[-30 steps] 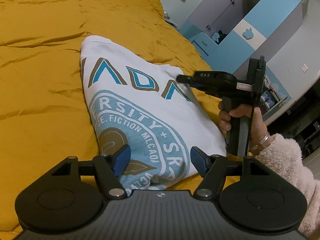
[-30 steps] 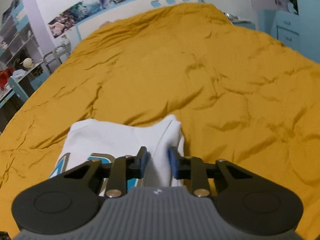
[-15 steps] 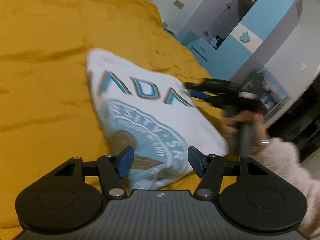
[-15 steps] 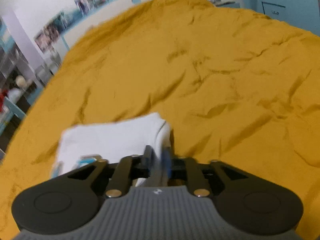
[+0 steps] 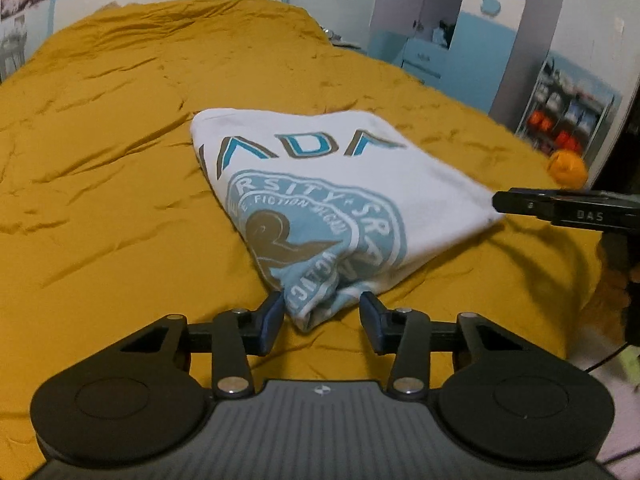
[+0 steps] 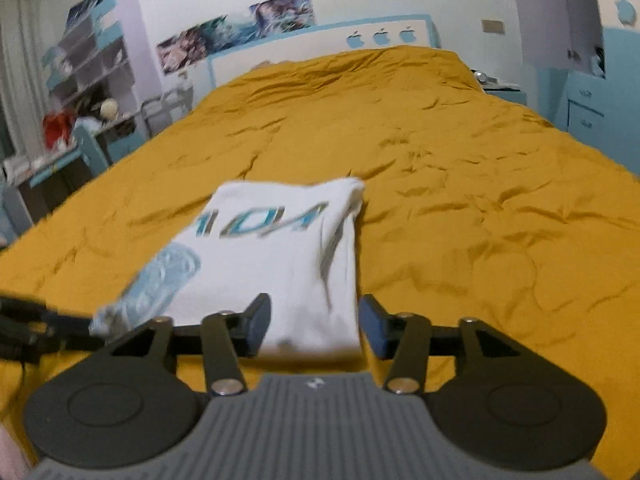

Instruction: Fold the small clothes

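Garment: white cotton T-shirt with blue and brown circular crest print (image 5: 320,184), folded into a compact rectangle, lying flat.
Surface: bed with rumpled mustard-yellow quilt (image 5: 120,128), shirt near its front middle.
Left hand-held gripper (image 5: 320,316): fingers spread apart, holding nothing, straddling the shirt's near corner.
Right hand-held gripper (image 6: 316,322): fingers spread apart, holding nothing, at the shirt's near white edge (image 6: 312,336).
Step in hand: likely release after a fold.
Next move: probably withdrawing both tools, or pinching 2 corners for 1 more fold.
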Demonstrator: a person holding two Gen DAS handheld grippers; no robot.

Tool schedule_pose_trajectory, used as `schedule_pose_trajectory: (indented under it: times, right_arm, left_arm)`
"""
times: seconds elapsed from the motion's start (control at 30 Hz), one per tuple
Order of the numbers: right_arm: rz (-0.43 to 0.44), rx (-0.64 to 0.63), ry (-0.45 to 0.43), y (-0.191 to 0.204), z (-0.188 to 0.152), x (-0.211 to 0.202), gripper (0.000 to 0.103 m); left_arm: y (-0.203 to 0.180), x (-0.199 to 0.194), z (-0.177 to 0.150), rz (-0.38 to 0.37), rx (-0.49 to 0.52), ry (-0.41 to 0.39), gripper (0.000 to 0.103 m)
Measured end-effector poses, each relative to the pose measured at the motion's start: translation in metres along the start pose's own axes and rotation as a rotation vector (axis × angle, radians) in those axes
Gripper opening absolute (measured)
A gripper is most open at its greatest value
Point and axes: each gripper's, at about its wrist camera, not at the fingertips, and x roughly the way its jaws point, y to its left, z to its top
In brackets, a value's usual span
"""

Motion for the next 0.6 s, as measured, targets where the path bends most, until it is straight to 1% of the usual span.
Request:
schedule_pose_trajectory:
  times: [0.07,0.1,0.23,0.37,0.4,0.43,0.47,0.5,0.53,0.6]
  right_arm:
    - [-0.001,-0.025,-0.001,-0.001,-0.006,0.001,0.047]
    - [0.001,-0.035,-0.008,-0.002,-0.007,0.003,0.047]
    - [-0.012,-0.067,-0.018,0.001,-0.006,0.010,0.047]
    - [0.007,-0.037,0.010,-0.004,-0.007,0.020,0.049]
    - [0.012,-0.028,0.018,-0.006,-0.006,0.021,0.048]
    - [0.009,-0.018,0.014,-0.007,-0.006,0.021,0.041]
    - [-0.006,-0.016,0.005,-0.006,-0.007,0.021,0.034]
    - [-0.022,-0.024,0.003,-0.006,-0.006,0.021,0.017]
    - [-0.031,-0.030,0.000,-0.005,-0.004,0.020,0.012]
    - [-0.032,-0.018,-0.026,-0.005,-0.001,0.014,0.009]
  left_arm:
    - [-0.001,0.003,-0.001,0.036,0.013,0.012,0.024]
    - [-0.002,0.007,-0.002,0.069,0.027,0.031,0.022]
    - [0.001,0.006,-0.004,0.070,-0.002,0.022,0.022]
    - [0.003,0.008,-0.004,0.067,-0.021,0.024,0.022]
    - [0.004,0.010,-0.004,0.067,-0.028,0.027,0.022]
    - [0.004,0.010,-0.004,0.067,-0.029,0.027,0.022]
    - [0.002,0.011,-0.003,0.070,-0.025,0.027,0.018]
    - [0.001,0.010,-0.002,0.072,-0.022,0.025,0.015]
    - [-0.002,0.008,-0.001,0.079,-0.017,0.016,0.012]
    - [-0.009,0.000,0.001,0.117,0.005,-0.038,0.009]
